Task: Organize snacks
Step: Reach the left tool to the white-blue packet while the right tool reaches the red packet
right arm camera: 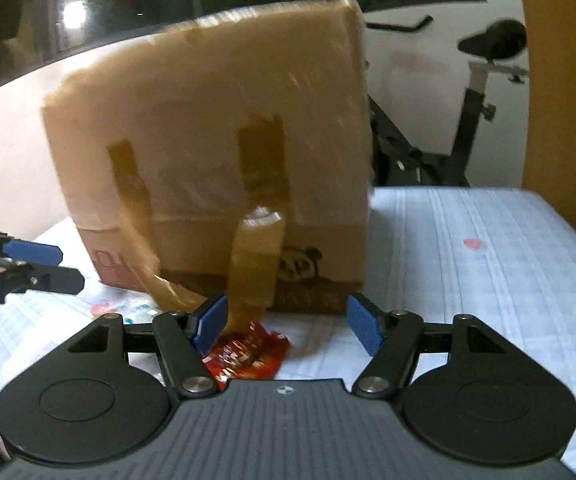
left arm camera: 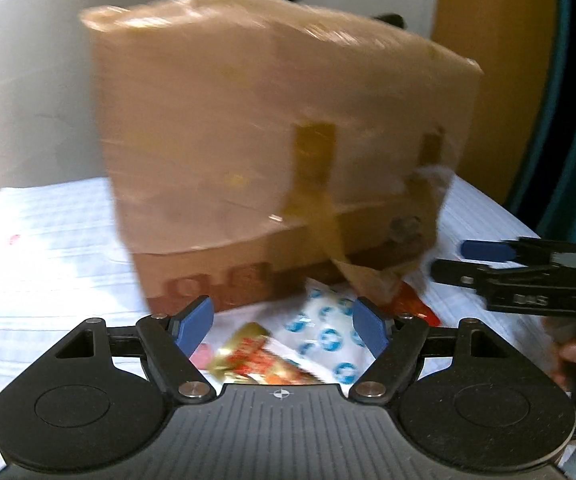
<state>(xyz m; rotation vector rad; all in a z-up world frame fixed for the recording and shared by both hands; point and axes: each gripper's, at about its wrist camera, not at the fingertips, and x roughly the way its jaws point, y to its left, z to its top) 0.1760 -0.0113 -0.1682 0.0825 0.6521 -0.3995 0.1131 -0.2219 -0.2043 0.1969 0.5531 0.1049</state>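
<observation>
A tall taped cardboard box (left arm camera: 271, 152) stands on the cloth-covered table, also in the right wrist view (right arm camera: 215, 160). My left gripper (left arm camera: 283, 330) is open above a white packet with blue circles (left arm camera: 328, 336) and a gold and red packet (left arm camera: 255, 356). A red packet (left arm camera: 416, 306) lies by the box's corner. My right gripper (right arm camera: 290, 326) is open above that red packet (right arm camera: 247, 354), just in front of the box. Each gripper shows in the other's view, the right one (left arm camera: 464, 258) and the left one (right arm camera: 47, 264).
A pale blue striped cloth (right arm camera: 468, 280) covers the table. Loose brown tape strips (right arm camera: 253, 264) hang from the box front. An exercise bike (right arm camera: 460, 120) stands behind the table at the right. A white wall (left arm camera: 27, 80) is behind the box.
</observation>
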